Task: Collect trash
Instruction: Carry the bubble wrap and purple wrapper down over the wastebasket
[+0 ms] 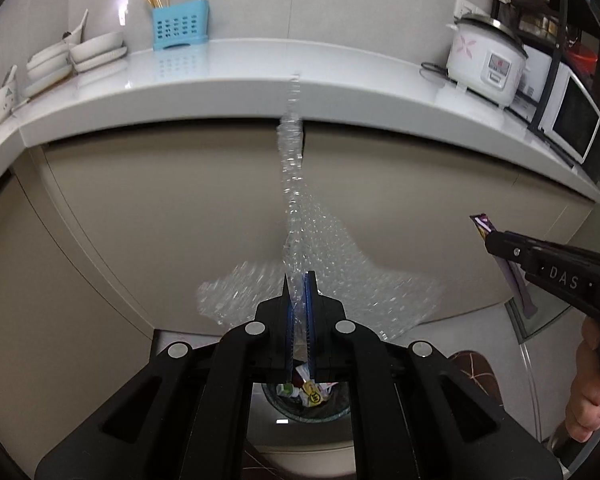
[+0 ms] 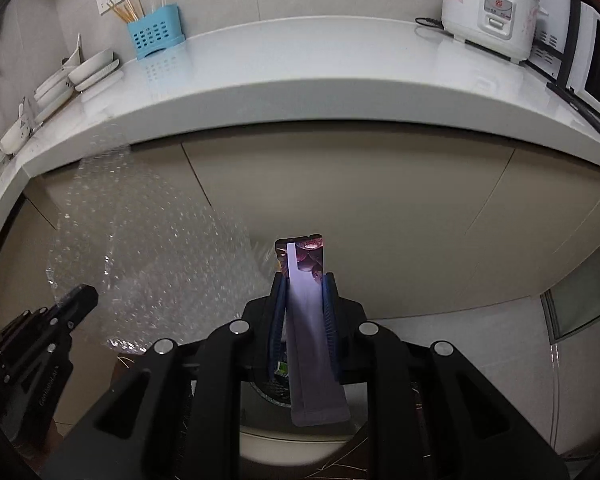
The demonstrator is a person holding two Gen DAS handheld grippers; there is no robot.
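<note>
- The left gripper (image 1: 300, 280) is clenched on a bubble wrap (image 1: 296, 216) sheet that rises past the counter (image 1: 220, 92) front edge and fans out before the beige cabinet doors (image 1: 140, 220).
- The right gripper (image 2: 303, 280) pinches a purple sachet (image 2: 314, 360), its ends sticking out above and below the pads; in the left view it hangs well right of the wrap.
- Both tools hang in open room below the counter's overhang, in front of the doors.
- Directly under both, a bin (image 1: 300, 404) holds several small wrappers (image 1: 312, 392).
- At the counter's back edge stands a blue holder (image 1: 180, 24) with sticks; bowls (image 1: 92, 50) sit stacked at the left end, a rice cooker (image 1: 486, 60) and microwave (image 1: 568, 120) at the right.
</note>
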